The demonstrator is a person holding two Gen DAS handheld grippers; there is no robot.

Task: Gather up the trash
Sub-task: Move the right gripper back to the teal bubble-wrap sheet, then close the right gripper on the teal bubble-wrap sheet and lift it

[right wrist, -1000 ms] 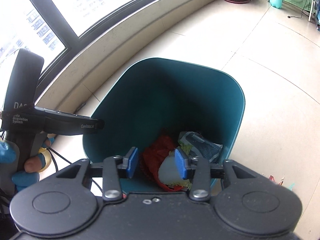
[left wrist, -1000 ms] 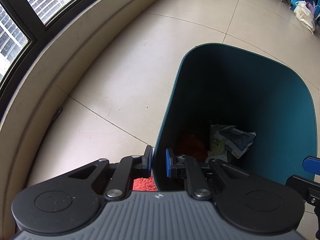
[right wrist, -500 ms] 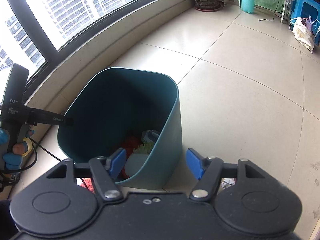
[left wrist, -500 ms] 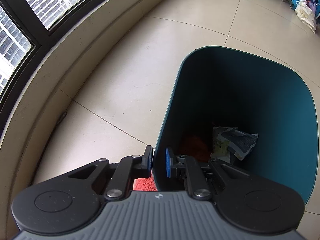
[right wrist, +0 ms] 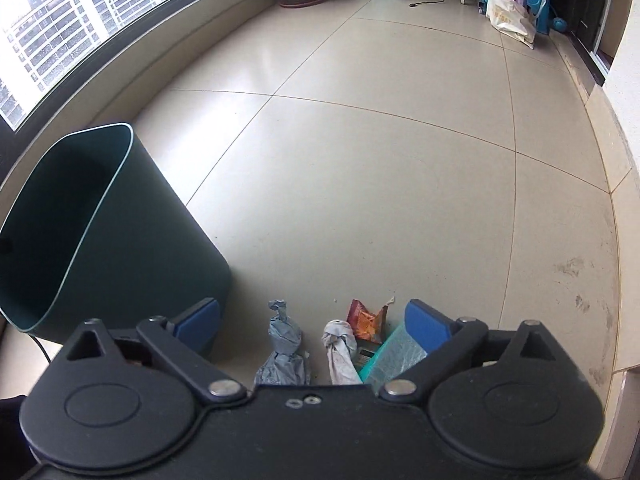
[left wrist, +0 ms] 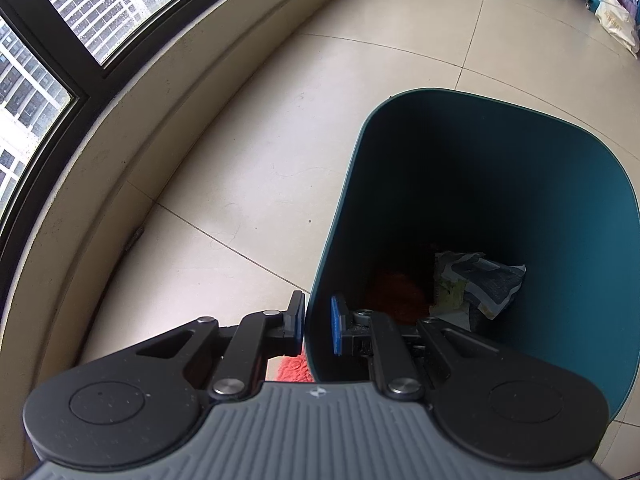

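Dark teal bin (left wrist: 560, 208), blue-padded fingers (right wrist: 424, 322), beige floor tiles (right wrist: 380, 184), orange-red wrapper (right wrist: 366, 322)

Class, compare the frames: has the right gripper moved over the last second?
Yes. The right gripper swung rightward off the teal bin, which now sits at left, toward floor litter.

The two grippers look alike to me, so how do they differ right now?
The left gripper is shut on the teal bin, pinching its wall; the right gripper is wide open and holds nothing. The left points into the bin, the right at crumpled wrappers on the floor. Both have blue pads on black fingers.
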